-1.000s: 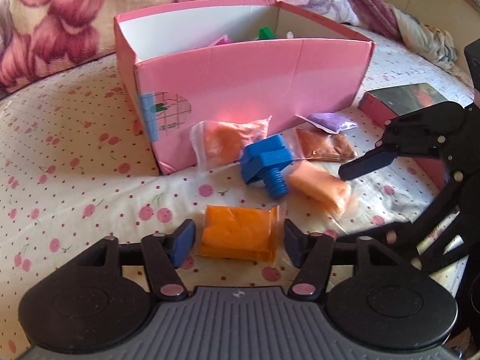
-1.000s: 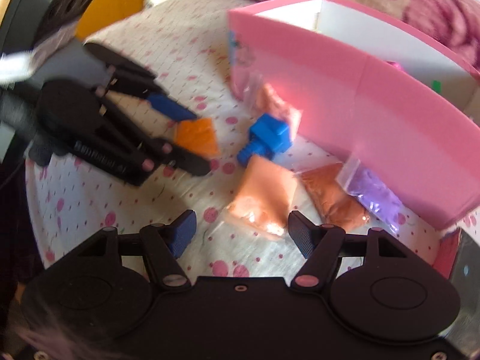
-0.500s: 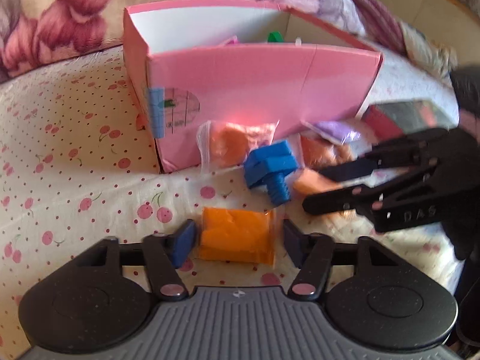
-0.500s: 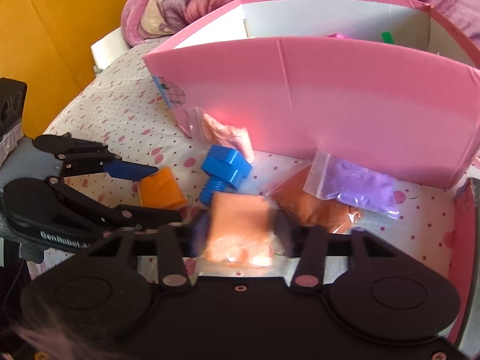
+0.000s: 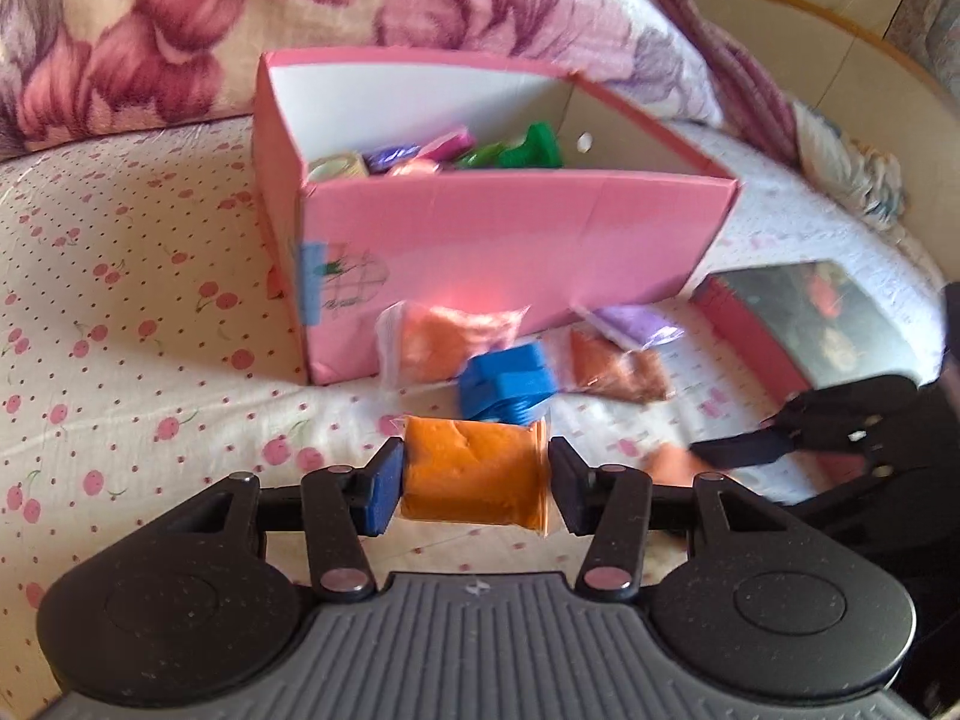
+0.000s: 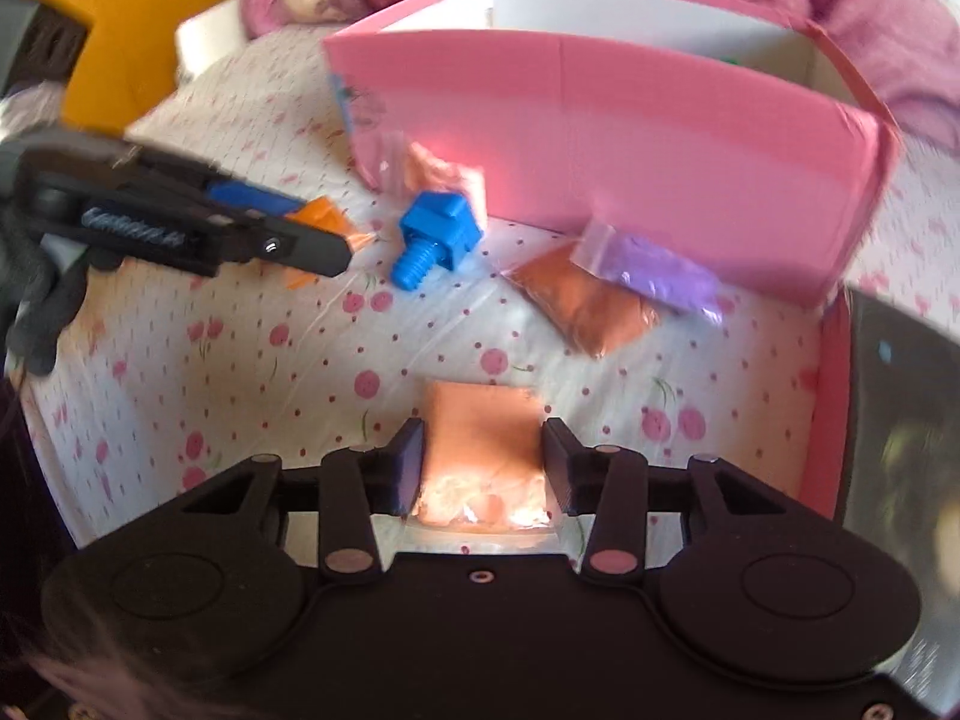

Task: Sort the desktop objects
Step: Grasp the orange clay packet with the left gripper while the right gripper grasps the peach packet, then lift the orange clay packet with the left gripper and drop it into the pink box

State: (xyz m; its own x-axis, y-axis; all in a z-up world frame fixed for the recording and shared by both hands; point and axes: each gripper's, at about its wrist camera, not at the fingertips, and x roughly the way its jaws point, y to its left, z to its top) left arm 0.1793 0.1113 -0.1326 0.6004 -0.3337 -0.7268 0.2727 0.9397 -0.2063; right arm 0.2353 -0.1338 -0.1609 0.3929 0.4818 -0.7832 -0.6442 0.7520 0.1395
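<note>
My left gripper (image 5: 474, 474) is shut on a bright orange clay bag (image 5: 474, 471) and holds it above the bedsheet; it also shows in the right wrist view (image 6: 318, 216). My right gripper (image 6: 483, 462) is shut on a pale orange clay bag (image 6: 480, 450), lifted off the sheet. A blue toy bolt (image 5: 507, 384) (image 6: 438, 237), a brown bag (image 6: 579, 300), a purple bag (image 6: 660, 267) and another orange bag (image 5: 444, 339) lie in front of the pink box (image 5: 510, 252) (image 6: 600, 138). The box holds several toys.
A dark box lid with a red rim (image 5: 810, 318) lies right of the pink box. A flowered blanket (image 5: 180, 30) is bunched behind the box. A wooden bed edge (image 5: 810, 18) curves at the far right.
Both grippers closed on their bags and lifted them. The left one rose so the box's inside shows. The right one pulled back from the box with the pale orange bag.
</note>
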